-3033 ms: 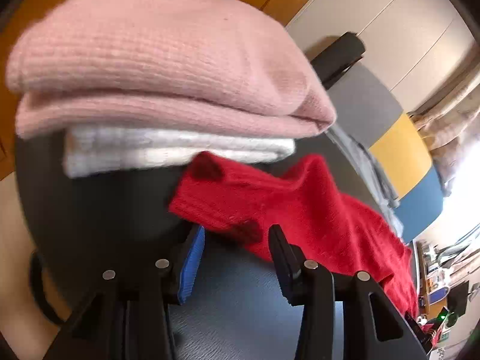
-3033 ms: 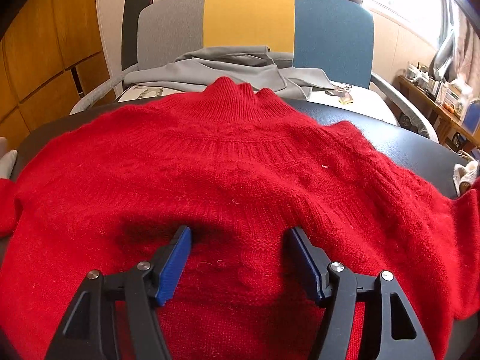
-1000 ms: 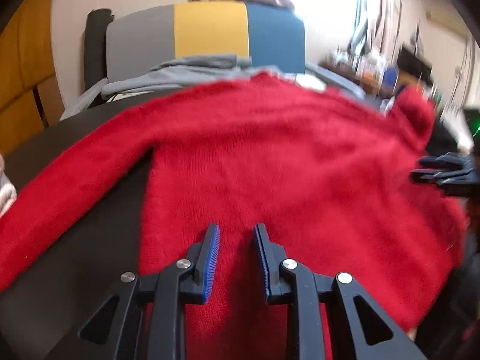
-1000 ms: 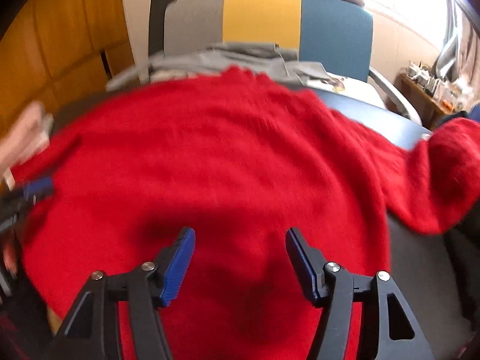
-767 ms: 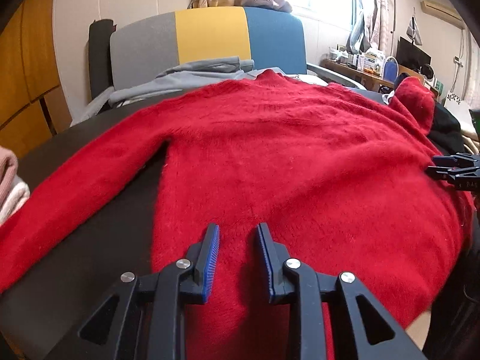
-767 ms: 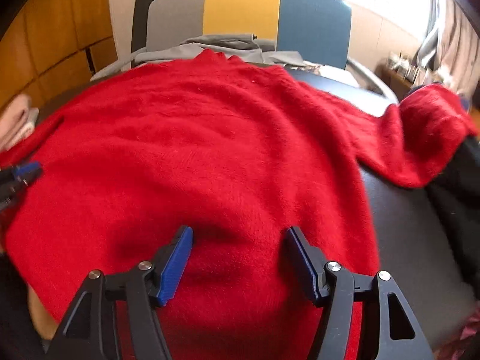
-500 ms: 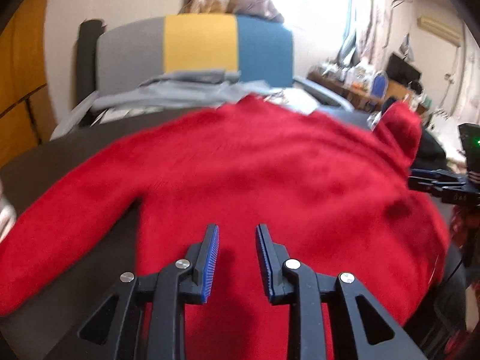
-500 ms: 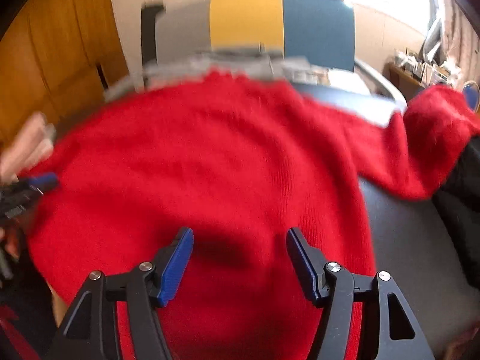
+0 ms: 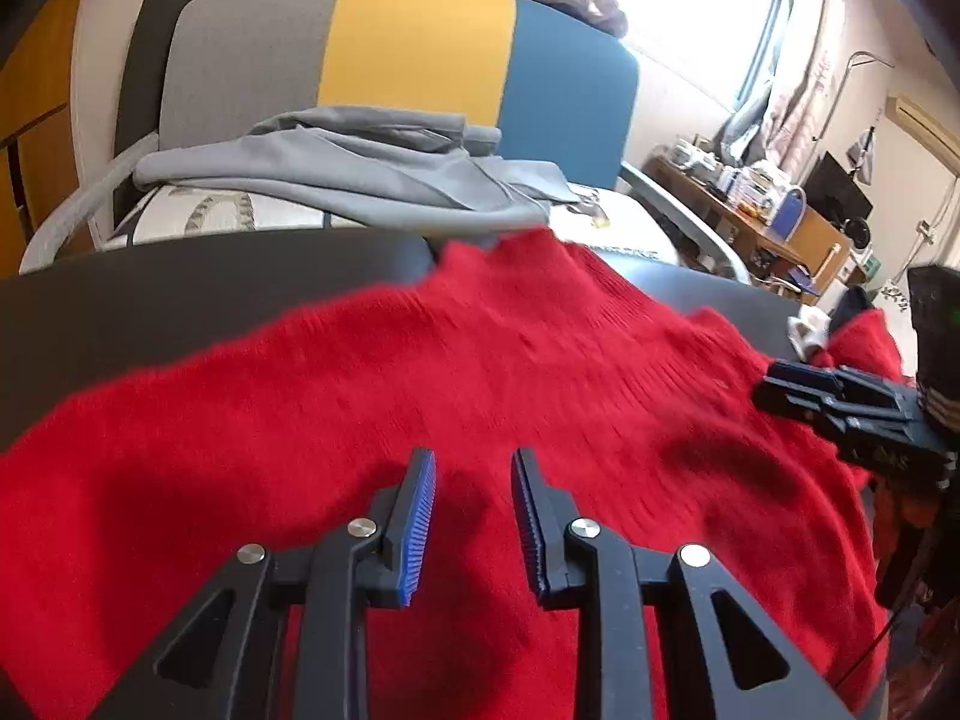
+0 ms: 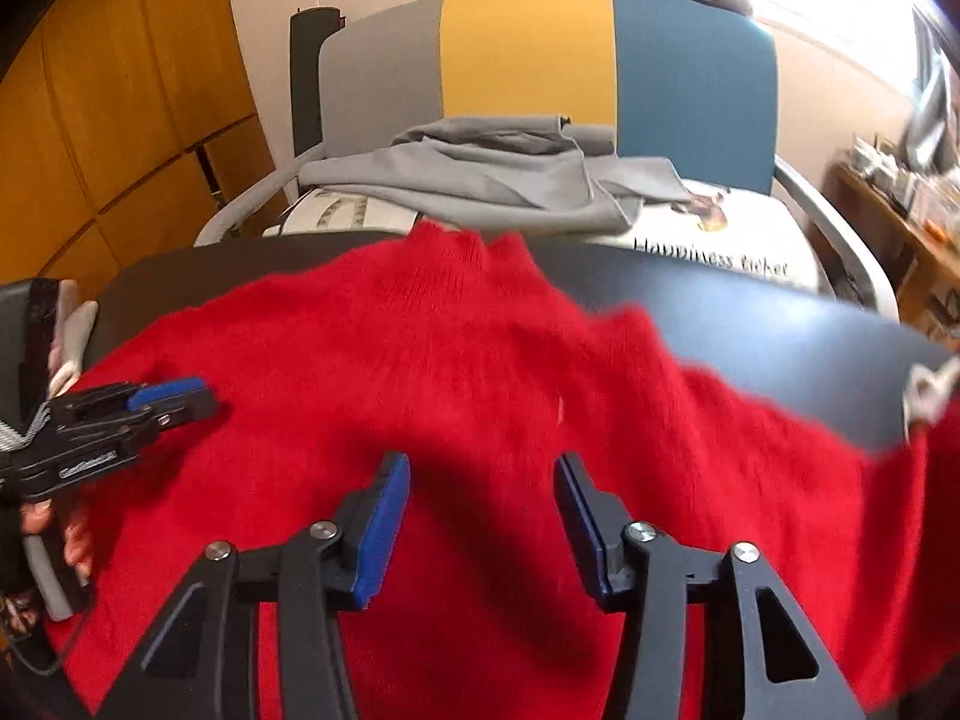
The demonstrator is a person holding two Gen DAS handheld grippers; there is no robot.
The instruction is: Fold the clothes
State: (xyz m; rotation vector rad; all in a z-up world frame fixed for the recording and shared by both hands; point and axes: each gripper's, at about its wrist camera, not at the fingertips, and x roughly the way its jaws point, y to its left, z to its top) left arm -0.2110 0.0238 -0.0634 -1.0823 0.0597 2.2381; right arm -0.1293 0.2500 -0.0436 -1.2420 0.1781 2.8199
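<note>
Red sweater [image 9: 480,396] lies spread flat on the dark counter [image 9: 180,288], collar toward the far edge, body running back under both my tools and off the near edge.

My left tool [image 9: 473,516] hangs over the sweater's lower middle, jaws part open w/ a narrow gap, nothing between them. My right tool [image 10: 483,525] is wider apart but closing; only knit below the pads, no fabric caught as far as I can see.

Risks, as I judge them: the right tool may close on air or pinch just the fuzzy top layer, so a lift drags the sweater crooked. Both tools sit close together mid-body, so a fold started from here could bunch the centre and leave the sleeves trailing. The knit overhangs the near edge, so a tug may slide it off.

Left view shows the right sleeve end bunched by a white scrap, plus desk clutter beyond. Right view shows my hand [image 10: 48,540] on the left tool's grip, pale folded cloth beside it, wood panels. Both show the grey garment [image 10: 480,180] on the striped chair [image 10: 540,42].
</note>
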